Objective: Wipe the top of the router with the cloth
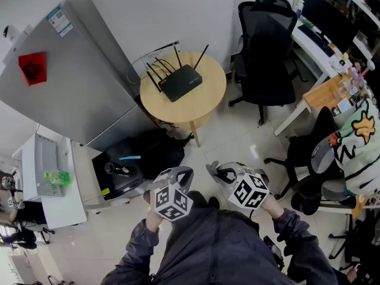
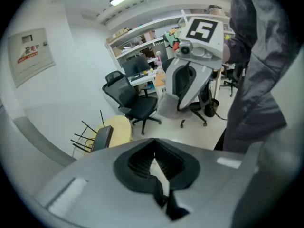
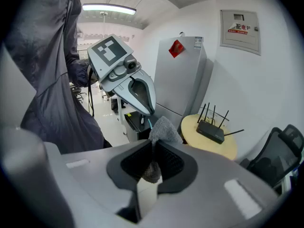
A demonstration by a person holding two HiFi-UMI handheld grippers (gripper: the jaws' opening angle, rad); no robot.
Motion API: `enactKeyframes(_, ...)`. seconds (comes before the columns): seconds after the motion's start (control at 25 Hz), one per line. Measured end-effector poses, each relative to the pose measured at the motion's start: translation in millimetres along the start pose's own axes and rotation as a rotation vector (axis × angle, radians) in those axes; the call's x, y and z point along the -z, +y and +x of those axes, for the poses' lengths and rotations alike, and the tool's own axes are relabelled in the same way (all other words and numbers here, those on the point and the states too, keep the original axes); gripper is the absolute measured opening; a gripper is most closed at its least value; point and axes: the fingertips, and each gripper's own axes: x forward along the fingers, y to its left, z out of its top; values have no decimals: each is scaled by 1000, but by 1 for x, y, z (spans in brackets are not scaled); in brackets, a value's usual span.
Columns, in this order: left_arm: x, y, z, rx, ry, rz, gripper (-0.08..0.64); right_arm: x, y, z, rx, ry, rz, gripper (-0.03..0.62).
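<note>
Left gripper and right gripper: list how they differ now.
The right gripper is shut on the cloth; the left gripper is shut, empty. The left faces the chair; the right faces the fridge. Both are held apart from the router.

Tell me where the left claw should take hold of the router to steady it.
Probably the low front edge of the router, approached from the person's side of the round table. Its antennas stick up along the far edge and ends, so only that edge is clear, and the flat top is left free for the cloth.
</note>
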Motion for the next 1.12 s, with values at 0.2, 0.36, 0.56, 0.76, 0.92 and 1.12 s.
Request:
enactKeyframes(0.2,0,34,15,18,-1,-24,2,-14,-37,12,1,-11,-17,29)
enactKeyframes(0.36,3,68,35,33,5,-26,2,-17,-67,32,-6,-13,-7,29)
enactKeyframes(0.56,9,125,69,34,1,-25,2,-14,-116,64,-11,1,12,29)
enactKeyframes(0.76,27,201,111,45,-10,-78,2,-22,-184,105,-13,35,44,29)
enactKeyframes(0.92,44,256,141,53,-12,-142,2,-36,-237,132,-44,77,49,29)
enactKeyframes(1.12,61,307,171,54,-10,-187,2,-38,-294,172,-76,131,30,29)
